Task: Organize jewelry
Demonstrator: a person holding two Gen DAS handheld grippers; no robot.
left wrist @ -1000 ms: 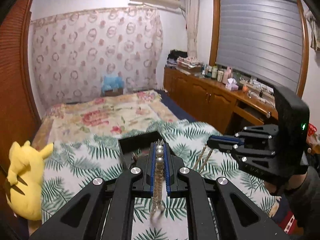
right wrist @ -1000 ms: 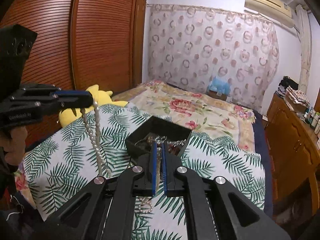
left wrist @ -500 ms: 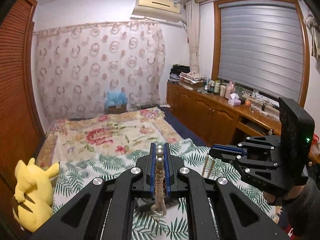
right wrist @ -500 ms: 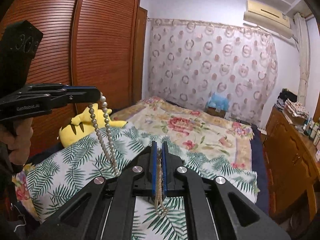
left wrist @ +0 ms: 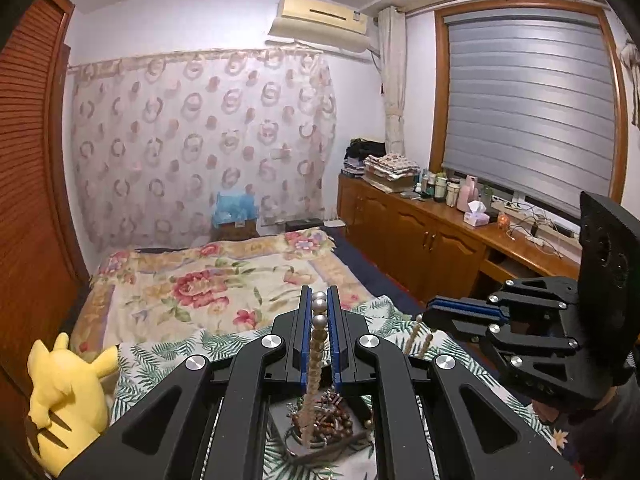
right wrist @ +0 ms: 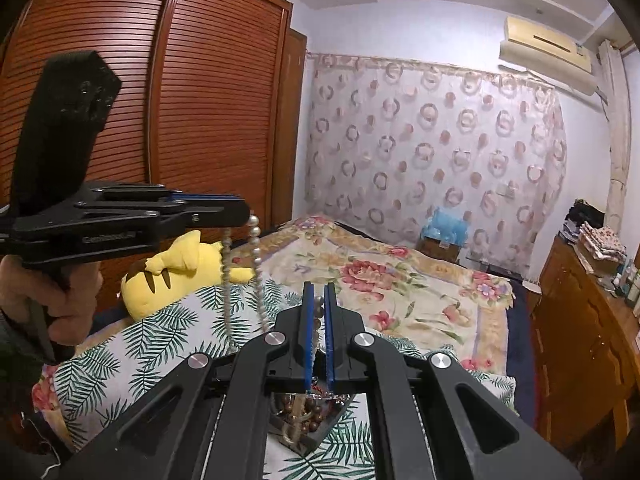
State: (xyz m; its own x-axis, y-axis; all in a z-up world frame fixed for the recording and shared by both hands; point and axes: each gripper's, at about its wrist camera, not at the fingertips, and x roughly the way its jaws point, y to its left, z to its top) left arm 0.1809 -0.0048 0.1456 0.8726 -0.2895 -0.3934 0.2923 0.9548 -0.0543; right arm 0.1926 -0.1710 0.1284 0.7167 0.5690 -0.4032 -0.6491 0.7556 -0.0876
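Note:
A pearl necklace (left wrist: 319, 322) is stretched between my two grippers above the bed. My left gripper (left wrist: 319, 297) is shut on one part of it, and the strand hangs down behind the jaws toward a black jewelry box (left wrist: 352, 446) holding brown beads and chains. My right gripper (right wrist: 319, 293) is shut on another part of the pearl necklace (right wrist: 319, 314), over the same jewelry box (right wrist: 320, 434). In the right wrist view the left gripper (right wrist: 242, 211) is at the left, with two pearl strands (right wrist: 256, 264) hanging from it. In the left wrist view the right gripper (left wrist: 430, 313) is at the right.
The box rests on a leaf-print cloth (right wrist: 120, 344) spread over a floral bed cover (left wrist: 192, 280). A yellow plush toy (left wrist: 64, 392) lies at the bed's left edge by a wooden wardrobe (right wrist: 200, 120). Wooden cabinets (left wrist: 420, 244) with bottles line the right wall.
Both grippers have risen, each still shut on the pearl necklace. The strands have lifted, and the box now shows lower, under the jaws.

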